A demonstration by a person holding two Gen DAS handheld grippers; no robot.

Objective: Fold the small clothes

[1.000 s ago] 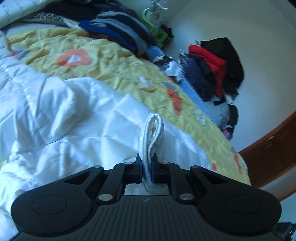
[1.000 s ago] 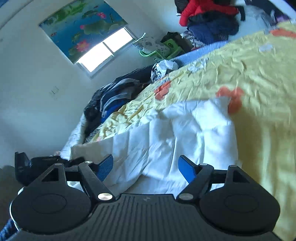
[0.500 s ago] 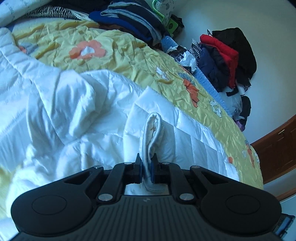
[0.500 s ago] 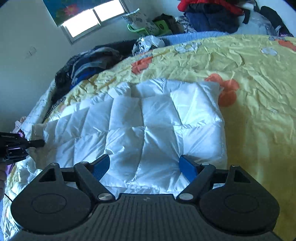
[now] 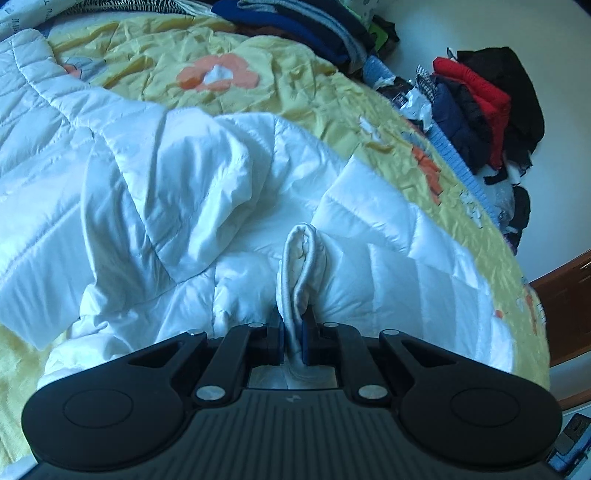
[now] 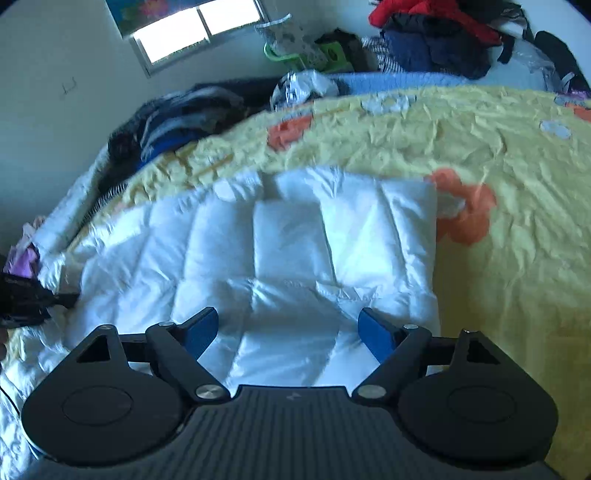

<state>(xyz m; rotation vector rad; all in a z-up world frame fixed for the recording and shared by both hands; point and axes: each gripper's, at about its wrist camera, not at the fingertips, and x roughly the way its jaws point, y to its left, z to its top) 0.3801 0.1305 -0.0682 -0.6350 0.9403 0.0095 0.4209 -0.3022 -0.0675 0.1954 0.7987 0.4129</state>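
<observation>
Left gripper (image 5: 291, 341) has its jaws clamped on a folded white cuff or hem (image 5: 301, 266) of the white quilted jacket (image 5: 166, 177); the pinched fabric stands up in a loop between the blue pads. Right gripper (image 6: 288, 332) has its jaws wide apart with nothing pinched (only the jacket's flat panel lies below the gap). The jacket sits on the bed, on a yellow bedspread (image 6: 498, 155) with orange flowers. From the left wrist it looks bunched and creased, one part lapped over another; from the right wrist a smoother quilted panel (image 6: 295, 240) is spread flat, its right edge just beside an orange flower (image 6: 461, 210). Dark folded clothes (image 5: 306, 26) are stacked at the far edge of the bed; a red and black pile (image 5: 487, 107) sits against the wall beyond it. A window (image 6: 195, 26) shows top left in the right wrist view, which is a bit blurred.
</observation>
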